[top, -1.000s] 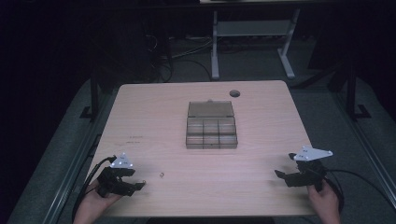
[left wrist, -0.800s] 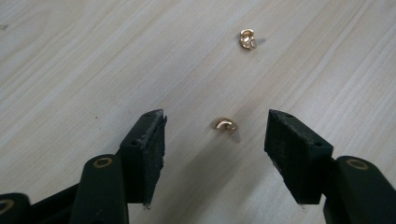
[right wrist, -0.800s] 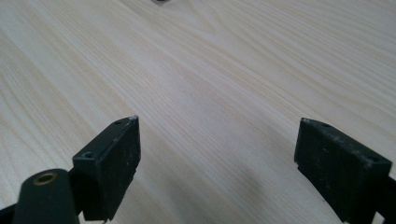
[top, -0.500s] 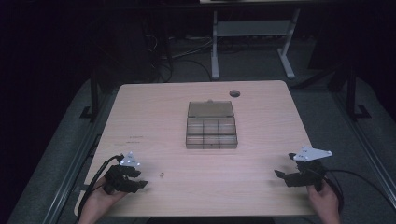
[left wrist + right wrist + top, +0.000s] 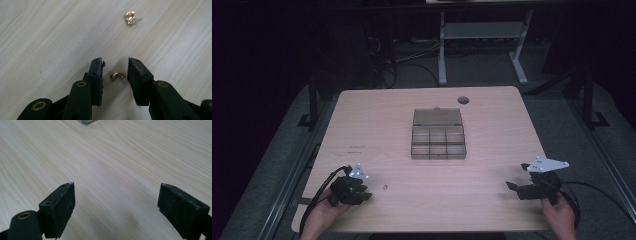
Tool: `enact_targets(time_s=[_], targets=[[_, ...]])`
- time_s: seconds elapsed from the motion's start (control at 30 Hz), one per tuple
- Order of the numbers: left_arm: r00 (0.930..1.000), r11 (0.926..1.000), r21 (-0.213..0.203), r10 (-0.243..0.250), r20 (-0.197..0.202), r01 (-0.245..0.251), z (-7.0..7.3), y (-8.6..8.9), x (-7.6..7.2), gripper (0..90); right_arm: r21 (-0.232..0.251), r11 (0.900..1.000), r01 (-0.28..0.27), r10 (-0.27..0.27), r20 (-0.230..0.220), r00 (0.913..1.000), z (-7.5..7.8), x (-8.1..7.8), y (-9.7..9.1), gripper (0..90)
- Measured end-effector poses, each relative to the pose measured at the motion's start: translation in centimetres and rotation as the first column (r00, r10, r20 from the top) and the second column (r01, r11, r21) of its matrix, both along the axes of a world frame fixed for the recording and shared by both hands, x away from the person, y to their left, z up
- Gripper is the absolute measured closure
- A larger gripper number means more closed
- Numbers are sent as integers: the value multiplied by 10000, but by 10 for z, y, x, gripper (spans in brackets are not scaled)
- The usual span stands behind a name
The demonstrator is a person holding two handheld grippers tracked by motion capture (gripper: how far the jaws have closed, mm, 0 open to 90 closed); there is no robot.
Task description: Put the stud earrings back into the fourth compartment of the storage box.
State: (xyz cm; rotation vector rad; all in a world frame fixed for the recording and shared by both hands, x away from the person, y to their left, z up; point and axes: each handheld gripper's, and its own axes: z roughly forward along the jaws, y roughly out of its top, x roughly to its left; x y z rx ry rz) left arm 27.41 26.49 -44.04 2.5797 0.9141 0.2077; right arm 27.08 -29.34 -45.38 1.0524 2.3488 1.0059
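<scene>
No legible writing is seen. The left gripper (image 5: 115, 68) is held low at the table's (image 5: 492, 210) front left, its jaws partly open around a small brass hook (image 5: 117, 75) lying between them, ungripped; compared with a second ago, it is shifted rightward. A second brass fitting (image 5: 130, 18) lies ahead. The right gripper (image 5: 116, 195) is held wide open and empty near the front right edge. The compartment box (image 5: 438, 133) is set centrally, surrounded by bare tabletop.

My worktop (image 5: 50, 37) is pale wood-grain laminate, smooth and matt. My jaws are matt black plastic, rough and chipped at the edges. The small hook (image 5: 117, 75) between them and the second hook (image 5: 130, 18) look shiny brass.
</scene>
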Motion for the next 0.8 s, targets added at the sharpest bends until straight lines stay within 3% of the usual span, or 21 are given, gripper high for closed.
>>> enact_targets(time_s=[0.1,0.2,0.57,0.8], targets=[[10000,10000,-2,25,-16,-25,0,1,0,667,18,10000,-5,5,5,10000,0,0,0,141],[10000,10000,-18,-52,-66,51,0,0,0,743,46,10000,-18,18,32,10000,0,0,0,141],[9998,9999,-82,77,-172,-78,1,2,1,751,80,10000,-59,58,33,10000,0,0,1,141],[9999,9993,-371,16,-142,-22,6,-1,1,751,204,9998,-23,24,-41,10000,-1,0,3,141]])
